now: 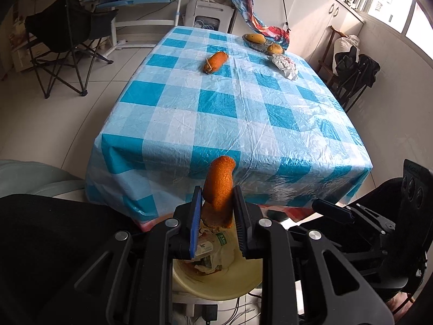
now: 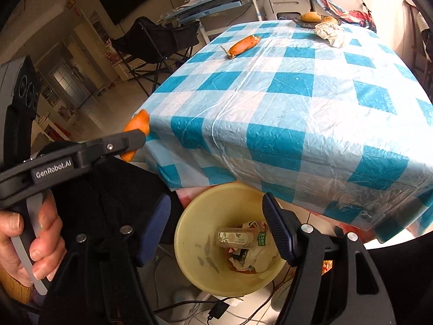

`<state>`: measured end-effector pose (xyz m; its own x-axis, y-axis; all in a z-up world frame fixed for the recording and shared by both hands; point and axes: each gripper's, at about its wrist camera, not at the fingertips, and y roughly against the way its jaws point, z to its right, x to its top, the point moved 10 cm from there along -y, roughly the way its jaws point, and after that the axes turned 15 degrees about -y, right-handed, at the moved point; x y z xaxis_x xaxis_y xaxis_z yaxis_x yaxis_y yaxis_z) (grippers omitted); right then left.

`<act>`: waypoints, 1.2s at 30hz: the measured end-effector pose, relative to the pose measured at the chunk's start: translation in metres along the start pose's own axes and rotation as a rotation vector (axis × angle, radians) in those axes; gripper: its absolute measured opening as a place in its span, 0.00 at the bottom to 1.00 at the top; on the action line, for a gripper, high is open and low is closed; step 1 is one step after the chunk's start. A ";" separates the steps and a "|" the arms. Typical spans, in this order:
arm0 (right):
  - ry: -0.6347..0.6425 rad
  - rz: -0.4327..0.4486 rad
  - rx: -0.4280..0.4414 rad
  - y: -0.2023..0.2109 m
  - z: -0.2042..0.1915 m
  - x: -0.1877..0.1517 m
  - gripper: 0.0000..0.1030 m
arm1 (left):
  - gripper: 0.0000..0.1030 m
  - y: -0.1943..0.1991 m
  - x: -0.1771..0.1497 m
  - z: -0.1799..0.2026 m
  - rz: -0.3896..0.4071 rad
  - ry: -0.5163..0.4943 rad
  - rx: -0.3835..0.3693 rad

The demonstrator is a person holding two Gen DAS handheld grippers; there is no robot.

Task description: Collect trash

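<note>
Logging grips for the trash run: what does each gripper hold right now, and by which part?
The left gripper pinches an orange peel by its lower half, above the yellow bin. The right gripper holds nothing; its jaws stand open.

A blue-checked tablecloth [image 1: 216, 113] covered the table; mangoes [image 1: 255, 38] sat on a plate, a folding chair [image 1: 67, 40] nearby.

- The table [image 1: 216, 124] wears a crinkly plastic cloth with blue and white squares.
- A long orange peel piece [image 1: 215, 61] lies near the middle of the far half.
- A crumpled white paper wad [image 1: 284, 65] lies by the far right edge.
- A grey dish [image 1: 259, 45] with two yellow fruits [image 1: 255, 38] sits just behind the wad.
- A pale yellow round bin [image 2: 194, 246] full of rubbish stands on the floor [image 1: 81, 124] beside the table's near edge.
</note>
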<state>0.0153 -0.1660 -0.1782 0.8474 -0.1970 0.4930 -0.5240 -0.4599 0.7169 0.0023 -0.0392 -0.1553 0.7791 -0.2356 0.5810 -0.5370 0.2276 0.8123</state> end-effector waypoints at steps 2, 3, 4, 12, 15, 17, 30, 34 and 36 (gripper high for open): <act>-0.031 0.052 -0.011 0.008 0.010 0.009 0.69 | 0.22 -0.003 -0.007 0.006 -0.032 -0.020 -0.001; -0.045 0.069 -0.015 0.010 0.013 0.012 0.70 | 0.27 -0.006 -0.010 0.010 -0.049 -0.035 -0.002; -0.057 0.082 -0.019 0.009 0.014 0.015 0.70 | 0.30 -0.008 -0.011 0.013 -0.060 -0.049 -0.001; -0.082 0.109 -0.041 0.015 0.029 0.020 0.74 | 0.59 0.003 -0.001 0.005 0.013 -0.038 0.053; -0.072 0.111 -0.044 0.020 0.031 0.017 0.74 | 0.64 0.010 0.006 -0.003 0.056 -0.003 0.061; -0.068 0.113 -0.047 0.019 0.031 0.017 0.74 | 0.69 0.017 0.010 -0.009 0.094 0.021 0.078; -0.049 0.115 -0.061 0.018 0.030 0.015 0.74 | 0.79 0.032 0.023 -0.027 0.190 0.095 0.123; -0.045 0.114 -0.064 0.017 0.029 0.015 0.74 | 0.79 0.032 0.022 -0.027 0.191 0.095 0.124; -0.045 0.115 -0.064 0.018 0.029 0.014 0.74 | 0.80 0.033 0.022 -0.027 0.191 0.095 0.124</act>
<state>0.0208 -0.2020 -0.1729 0.7840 -0.2842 0.5519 -0.6207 -0.3764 0.6878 0.0109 -0.0119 -0.1172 0.6837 -0.1079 0.7218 -0.7083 0.1402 0.6918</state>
